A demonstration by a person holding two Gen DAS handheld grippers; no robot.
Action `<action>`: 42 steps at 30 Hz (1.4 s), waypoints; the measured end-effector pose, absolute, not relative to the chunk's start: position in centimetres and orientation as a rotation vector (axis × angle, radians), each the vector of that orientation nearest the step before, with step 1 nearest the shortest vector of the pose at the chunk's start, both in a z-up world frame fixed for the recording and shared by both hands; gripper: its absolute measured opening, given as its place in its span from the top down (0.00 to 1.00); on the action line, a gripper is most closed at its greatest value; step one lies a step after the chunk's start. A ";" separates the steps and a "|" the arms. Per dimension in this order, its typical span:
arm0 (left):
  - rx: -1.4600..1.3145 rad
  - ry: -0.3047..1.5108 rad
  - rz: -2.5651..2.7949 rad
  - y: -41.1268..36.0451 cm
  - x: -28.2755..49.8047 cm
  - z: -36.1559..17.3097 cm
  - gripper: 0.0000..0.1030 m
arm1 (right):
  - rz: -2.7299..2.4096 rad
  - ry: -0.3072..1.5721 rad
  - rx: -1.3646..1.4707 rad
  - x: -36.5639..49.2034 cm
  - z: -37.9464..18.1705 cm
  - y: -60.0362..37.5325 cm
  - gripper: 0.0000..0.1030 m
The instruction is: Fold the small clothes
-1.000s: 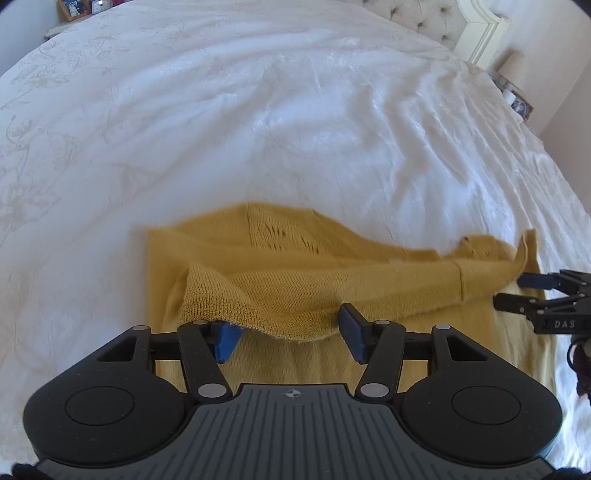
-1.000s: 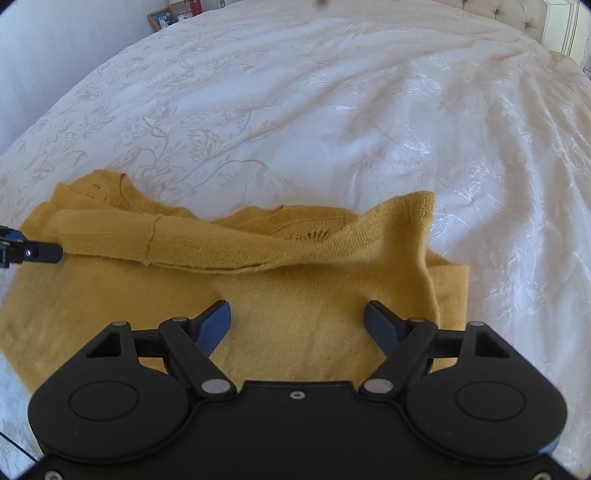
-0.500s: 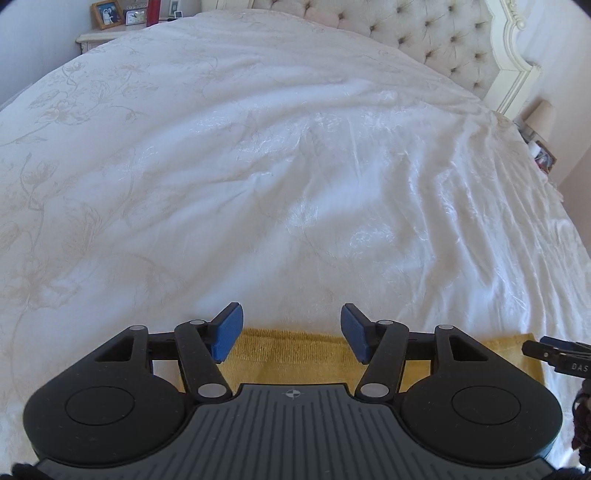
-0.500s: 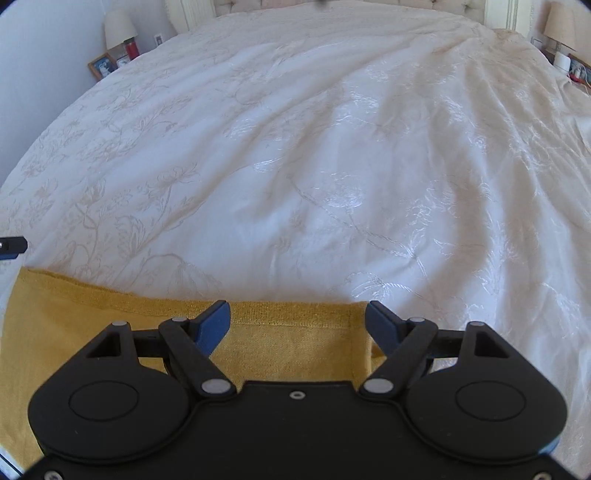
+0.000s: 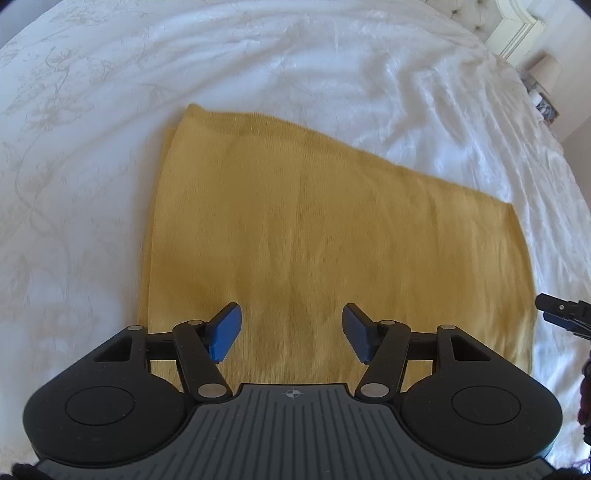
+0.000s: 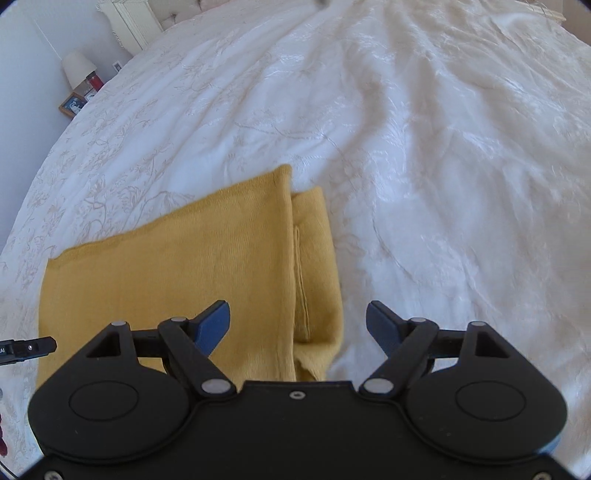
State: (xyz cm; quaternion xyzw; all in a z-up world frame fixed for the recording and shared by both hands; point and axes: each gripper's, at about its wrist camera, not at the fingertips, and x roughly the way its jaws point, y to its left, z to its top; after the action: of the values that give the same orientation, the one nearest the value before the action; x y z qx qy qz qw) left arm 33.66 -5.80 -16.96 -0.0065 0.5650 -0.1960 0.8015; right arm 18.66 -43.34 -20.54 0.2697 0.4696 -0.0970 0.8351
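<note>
A mustard-yellow knit garment (image 5: 314, 236) lies flat on the white bed, folded into a smooth rectangle. In the right wrist view the garment (image 6: 184, 273) shows a folded strip along its right edge. My left gripper (image 5: 291, 334) is open and empty, hovering over the garment's near edge. My right gripper (image 6: 298, 326) is open and empty, over the garment's near right corner. The right gripper's tip shows at the right edge of the left wrist view (image 5: 561, 314); the left gripper's tip shows at the left edge of the right wrist view (image 6: 29, 349).
The white embroidered bedspread (image 6: 443, 166) spreads all around the garment. A tufted headboard and white bed frame (image 5: 517, 26) stand at the far end. A bedside table with a lamp (image 6: 77, 70) and a picture frame is at far left.
The sleeves that lay bunched across the garment are now folded under a smooth top layer. Both grippers swung up toward the headboard, then tilted back down over the garment. Both stayed open.
</note>
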 end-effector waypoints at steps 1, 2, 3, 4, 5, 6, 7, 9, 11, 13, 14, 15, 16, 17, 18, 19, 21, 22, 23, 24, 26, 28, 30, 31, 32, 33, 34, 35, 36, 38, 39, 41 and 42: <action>-0.011 1.221 -0.419 -5.8 33.1 -17.1 0.43 | -0.203 1.002 0.590 18.0 -20.8 -43.3 0.16; -0.012 1.229 -0.418 -5.8 32.7 -17.2 0.43 | -0.197 1.007 0.606 17.6 -21.0 -43.3 0.15; -0.013 1.237 -0.416 -5.8 32.2 -17.3 0.43 | -0.187 1.011 0.625 17.1 -21.2 -43.2 0.13; -0.013 1.242 -0.415 -5.7 31.8 -17.3 0.43 | -0.183 1.013 0.630 16.8 -21.4 -43.2 0.12; -0.011 1.246 -0.415 -5.8 31.5 -17.3 0.43 | -0.178 1.014 0.636 16.8 -21.5 -43.2 0.12; -0.006 1.247 -0.417 -5.8 31.3 -17.2 0.43 | -0.169 1.017 0.650 16.7 -21.6 -43.3 0.12; -0.001 1.247 -0.420 -5.9 31.3 -17.2 0.43 | -0.162 1.018 0.661 16.8 -21.7 -43.4 0.10; 0.014 1.243 -0.425 -6.3 31.4 -16.9 0.43 | -0.149 1.010 0.694 17.0 -22.0 -43.7 0.09; 0.030 1.236 -0.432 -6.9 31.5 -16.8 0.43 | -0.132 1.003 0.738 17.3 -22.6 -44.0 0.09; 0.045 1.231 -0.442 -7.6 32.0 -16.6 0.43 | -0.107 1.008 0.780 17.9 -23.3 -44.5 0.08; 0.056 1.229 -0.449 -8.2 32.2 -16.6 0.43 | -0.097 1.009 0.792 18.3 -23.6 -44.6 0.08; 0.063 1.230 -0.455 -8.5 32.4 -16.5 0.43 | -0.098 1.007 0.792 18.6 -23.7 -44.7 0.08; 0.069 1.227 -0.462 -9.0 32.7 -16.4 0.43 | -0.109 0.999 0.781 18.9 -23.5 -44.8 0.08; 0.072 1.224 -0.468 -9.4 32.8 -16.4 0.43 | -0.126 0.977 0.759 19.1 -23.2 -44.9 0.08; 0.075 1.221 -0.472 -9.7 32.9 -16.3 0.43 | -0.132 0.942 0.747 19.2 -22.7 -44.9 0.08; 0.077 1.218 -0.477 -10.1 33.0 -16.3 0.43 | -0.129 0.917 0.749 19.2 -22.4 -45.0 0.08; 0.079 1.218 -0.485 -10.6 33.1 -16.3 0.43 | -0.098 0.867 0.773 19.2 -21.9 -45.4 0.08; 0.082 1.221 -0.488 -10.8 33.0 -16.3 0.43 | -0.078 0.852 0.778 19.4 -21.8 -45.5 0.08; 0.085 1.225 -0.492 -11.0 33.0 -16.4 0.43 | -0.056 0.847 0.780 19.6 -21.8 -45.6 0.08; 0.086 1.230 -0.494 -11.1 32.9 -16.5 0.43 | -0.025 0.846 0.787 19.9 -21.9 -45.7 0.08; 0.085 1.241 -0.496 -11.3 32.7 -16.7 0.43 | 0.046 0.853 0.818 20.2 -22.4 -45.7 0.08; 0.087 1.249 -0.493 -11.2 32.4 -16.8 0.43 | 0.120 0.889 0.842 20.4 -23.1 -45.3 0.08; 0.087 1.256 -0.488 -11.0 32.3 -16.8 0.43 | 0.188 0.961 0.850 20.2 -23.9 -44.6 0.08; 0.086 1.258 -0.485 -10.9 32.2 -16.9 0.43 | 0.212 0.993 0.835 19.8 -24.1 -44.2 0.08; 0.085 1.261 -0.481 -10.7 32.1 -16.9 0.43 | 0.233 1.023 0.811 19.3 -24.3 -43.9 0.08; 0.085 1.264 -0.478 -10.6 32.1 -16.9 0.43 | 0.246 1.046 0.791 18.8 -24.4 -43.6 0.08; 0.086 1.267 -0.475 -10.5 32.2 -17.0 0.43 | 0.254 1.072 0.779 18.1 -24.5 -43.4 0.09; 0.086 1.270 -0.473 -10.5 32.2 -17.0 0.43 | 0.256 1.087 0.770 17.4 -24.5 -43.3 0.09; 0.083 1.272 -0.472 -10.6 32.4 -17.0 0.43 | 0.254 1.089 0.763 16.8 -24.4 -43.2 0.09; 0.075 1.269 -0.475 -11.0 32.7 -16.9 0.43 | 0.234 1.083 0.761 15.8 -23.9 -43.4 0.09; 0.071 1.267 -0.477 -11.2 32.9 -16.8 0.43 | 0.218 1.070 0.761 15.4 -23.6 -43.6 0.09; 0.066 1.258 -0.486 -12.0 33.5 -16.6 0.43 | 0.171 1.035 0.737 14.8 -22.9 -44.1 0.08; 0.065 1.251 -0.490 -12.5 33.8 -16.5 0.43 | 0.148 1.022 0.720 14.7 -22.6 -44.4 0.08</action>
State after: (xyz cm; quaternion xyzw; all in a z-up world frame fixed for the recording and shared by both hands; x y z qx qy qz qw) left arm 33.83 -12.49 -16.53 0.0302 0.5793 -0.2270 0.7823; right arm 14.72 -44.41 -22.60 0.3367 0.4780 0.0694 0.8083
